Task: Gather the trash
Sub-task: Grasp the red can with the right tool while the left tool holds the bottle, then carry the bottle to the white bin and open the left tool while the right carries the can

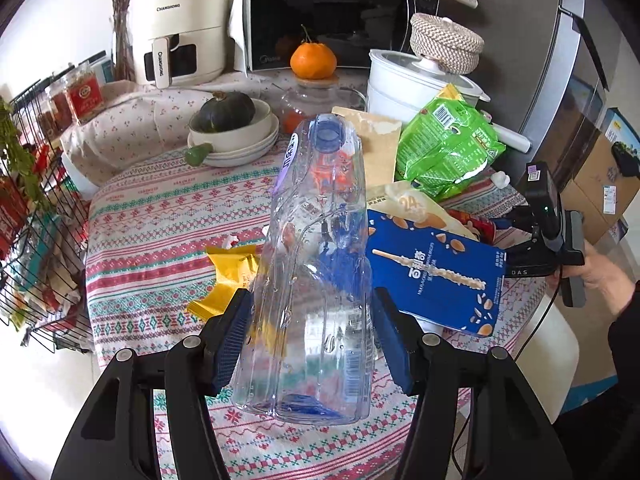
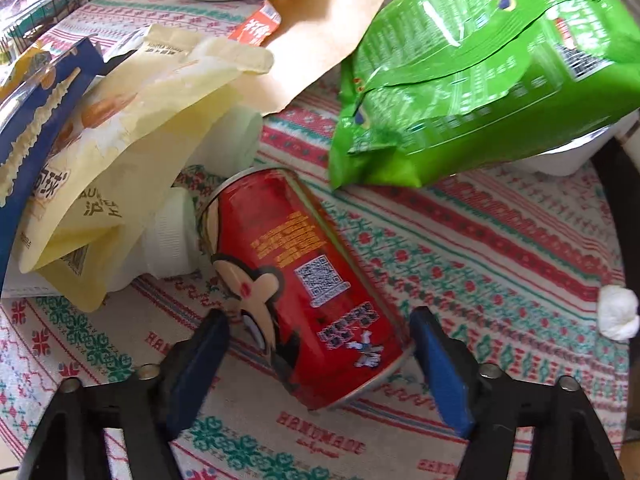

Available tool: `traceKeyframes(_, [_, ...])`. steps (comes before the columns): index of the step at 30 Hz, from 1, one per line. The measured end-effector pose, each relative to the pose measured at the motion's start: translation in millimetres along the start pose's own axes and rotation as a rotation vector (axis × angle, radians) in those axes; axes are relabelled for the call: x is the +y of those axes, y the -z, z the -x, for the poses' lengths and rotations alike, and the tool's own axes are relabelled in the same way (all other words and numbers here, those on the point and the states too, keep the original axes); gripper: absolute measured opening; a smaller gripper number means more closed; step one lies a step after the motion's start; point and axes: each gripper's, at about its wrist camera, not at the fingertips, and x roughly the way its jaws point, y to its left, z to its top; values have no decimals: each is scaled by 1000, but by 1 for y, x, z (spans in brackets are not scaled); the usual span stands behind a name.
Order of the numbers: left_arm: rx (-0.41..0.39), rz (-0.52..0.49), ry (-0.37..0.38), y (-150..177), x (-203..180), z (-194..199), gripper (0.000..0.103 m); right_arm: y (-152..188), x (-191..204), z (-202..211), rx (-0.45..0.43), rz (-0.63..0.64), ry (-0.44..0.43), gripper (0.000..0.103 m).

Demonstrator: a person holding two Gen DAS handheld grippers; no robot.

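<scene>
My left gripper (image 1: 312,320) is shut on a clear plastic bottle (image 1: 316,264) with a blue cap, held above the patterned tablecloth (image 1: 160,240). My right gripper (image 2: 320,340) is open, its blue pads on either side of a red drink can (image 2: 304,280) lying on its side on the cloth; the right pad is close to the can's rim. Around lie a blue snack box (image 1: 436,276), a green snack bag (image 2: 480,68), a cream pouch (image 2: 132,152), a brown paper bag (image 2: 320,32), a yellow wrapper (image 1: 228,276) and a white paper ball (image 2: 618,316).
White bottles (image 2: 172,240) lie under the cream pouch beside the can. A bowl with a dark squash (image 1: 228,116), an orange (image 1: 313,60), a microwave (image 1: 328,16), an air fryer (image 1: 180,28) and a white pot (image 1: 412,80) stand at the back. A wire rack (image 1: 36,220) is at left.
</scene>
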Motion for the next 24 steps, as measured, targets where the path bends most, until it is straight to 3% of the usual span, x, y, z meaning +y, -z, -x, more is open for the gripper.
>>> traceKeyframes(1, [-5, 6, 2, 2, -1, 2, 63, -1, 2, 0, -4, 0, -8, 64])
traceKeyframes(7, [-45, 19, 36, 15, -13, 21, 63, 0, 4, 27, -62, -82, -49, 62])
traceKeyframes(14, [-81, -18, 109, 24, -41, 39, 63, 10, 9, 83, -105, -179, -20, 58])
traceKeyframes(24, [-105, -207, 287, 28, -131, 62, 64, 63, 6, 168, -139, -336, 71, 58])
